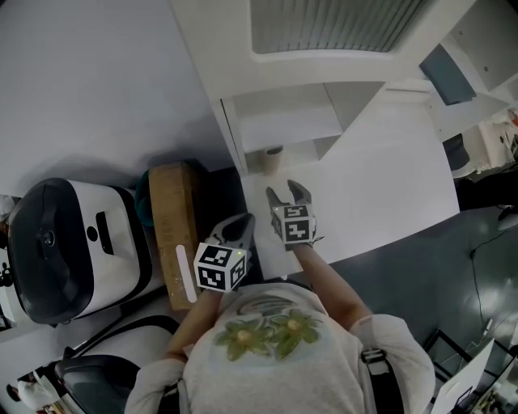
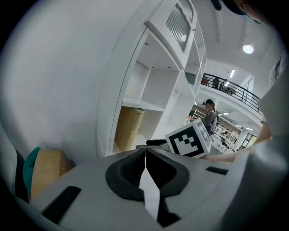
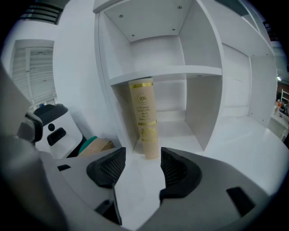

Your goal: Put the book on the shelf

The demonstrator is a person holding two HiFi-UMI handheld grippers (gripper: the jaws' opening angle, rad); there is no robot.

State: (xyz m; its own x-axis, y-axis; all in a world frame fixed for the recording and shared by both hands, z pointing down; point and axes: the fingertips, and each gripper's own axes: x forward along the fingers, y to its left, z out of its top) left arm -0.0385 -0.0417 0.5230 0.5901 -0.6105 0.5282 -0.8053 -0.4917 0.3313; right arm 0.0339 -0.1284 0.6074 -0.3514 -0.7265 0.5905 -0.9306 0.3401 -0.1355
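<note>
A white machine with a glossy black lid (image 1: 69, 242) fills the head view's 9 o'clock side. Just beside it, at its 3 o'clock, stands a long brown cardboard box (image 1: 174, 230) bearing a white strip (image 1: 185, 271). A teal object (image 1: 142, 202) peeks out at the box's 10 o'clock corner. A louvred vent panel (image 1: 332, 24) sits at 12 o'clock, with dark grey floor (image 1: 421, 275) at 4 o'clock. In the left gripper view, at 3 o'clock, a distant person (image 2: 210, 118) stands below a balcony railing (image 2: 230, 90), and a round ceiling light (image 2: 247, 48) shines at 2 o'clock.
</note>
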